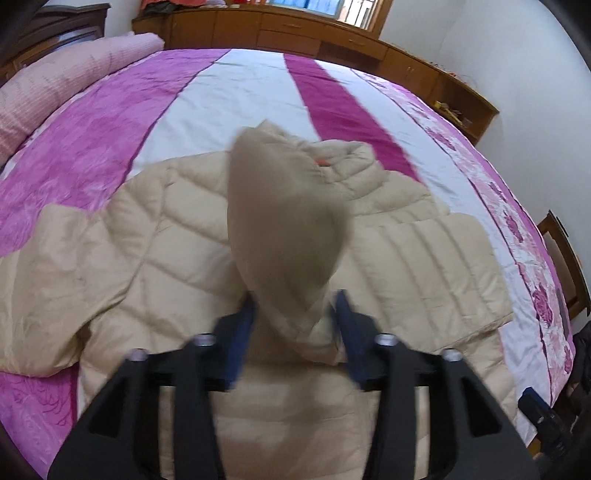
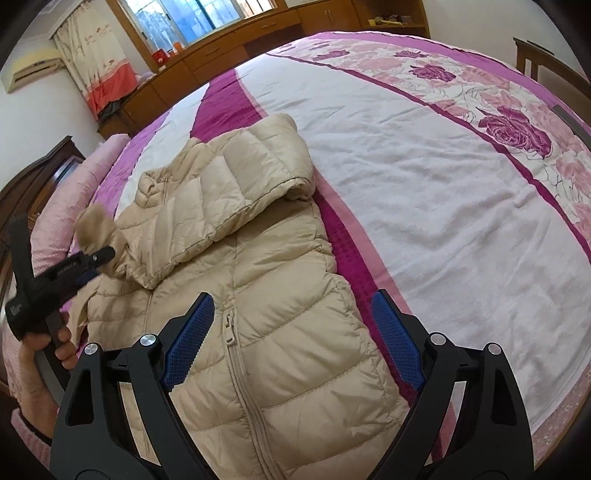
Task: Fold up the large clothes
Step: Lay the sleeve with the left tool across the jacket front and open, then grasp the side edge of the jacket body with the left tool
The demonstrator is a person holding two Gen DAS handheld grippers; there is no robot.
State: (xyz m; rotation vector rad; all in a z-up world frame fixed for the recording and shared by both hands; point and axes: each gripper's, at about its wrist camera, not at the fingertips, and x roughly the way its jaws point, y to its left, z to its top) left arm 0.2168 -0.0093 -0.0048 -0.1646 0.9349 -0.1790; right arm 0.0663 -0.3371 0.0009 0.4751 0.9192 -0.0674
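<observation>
A beige quilted puffer jacket (image 2: 280, 317) lies zipper-up on the bed; it also shows in the left wrist view (image 1: 147, 258). Its right sleeve (image 2: 236, 177) is folded across the chest. My left gripper (image 1: 295, 310) is shut on the left sleeve's cuff (image 1: 284, 221) and holds it lifted above the jacket; it shows blurred in the right wrist view (image 2: 99, 258) at the far left. My right gripper (image 2: 291, 306) is open and empty, hovering over the jacket's lower front beside the zipper.
The bed has a pink, magenta and white floral quilt (image 2: 424, 192). A pink rolled pillow (image 1: 66, 74) lies along the headboard side. Wooden cabinets (image 1: 295, 29) and a window stand beyond the bed. A wooden chair (image 1: 565, 258) is at the right edge.
</observation>
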